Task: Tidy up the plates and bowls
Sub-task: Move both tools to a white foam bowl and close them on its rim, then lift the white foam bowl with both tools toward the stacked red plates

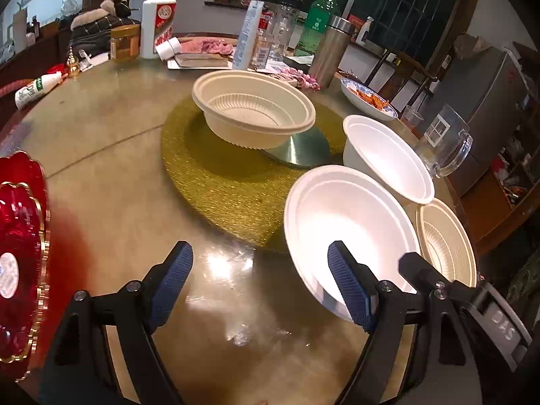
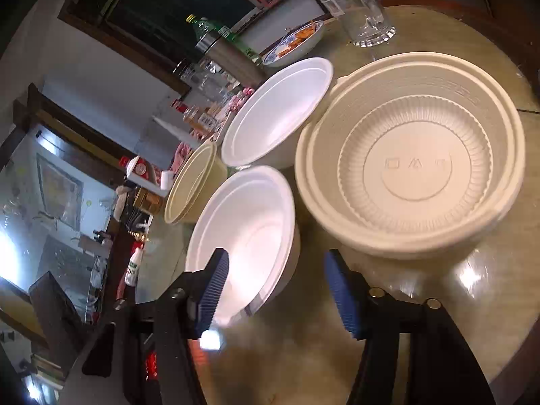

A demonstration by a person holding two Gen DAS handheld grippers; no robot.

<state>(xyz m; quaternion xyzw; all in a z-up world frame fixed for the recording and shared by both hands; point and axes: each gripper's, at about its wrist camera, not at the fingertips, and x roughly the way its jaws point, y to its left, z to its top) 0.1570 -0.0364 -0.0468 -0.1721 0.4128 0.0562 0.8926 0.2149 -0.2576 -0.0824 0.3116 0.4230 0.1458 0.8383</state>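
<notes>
On the near right of the table (image 1: pixel 101 155), my right gripper (image 2: pixel 275 290) straddles the near white bowl (image 2: pixel 246 233) rim unclamped, left gripper (image 1: pixel 260 283) released; I judge it light, flimsy foam, best pinched at the rim.

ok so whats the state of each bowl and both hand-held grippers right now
near white bowl: upright, empty, rim between the right hand-held gripper's pads
far white bowl: upright, empty
ribbed beige bowl: upright, empty
beige bowl on gold mat: upright, empty
left hand-held gripper: open, empty
right hand-held gripper: open, not gripping yet
</notes>
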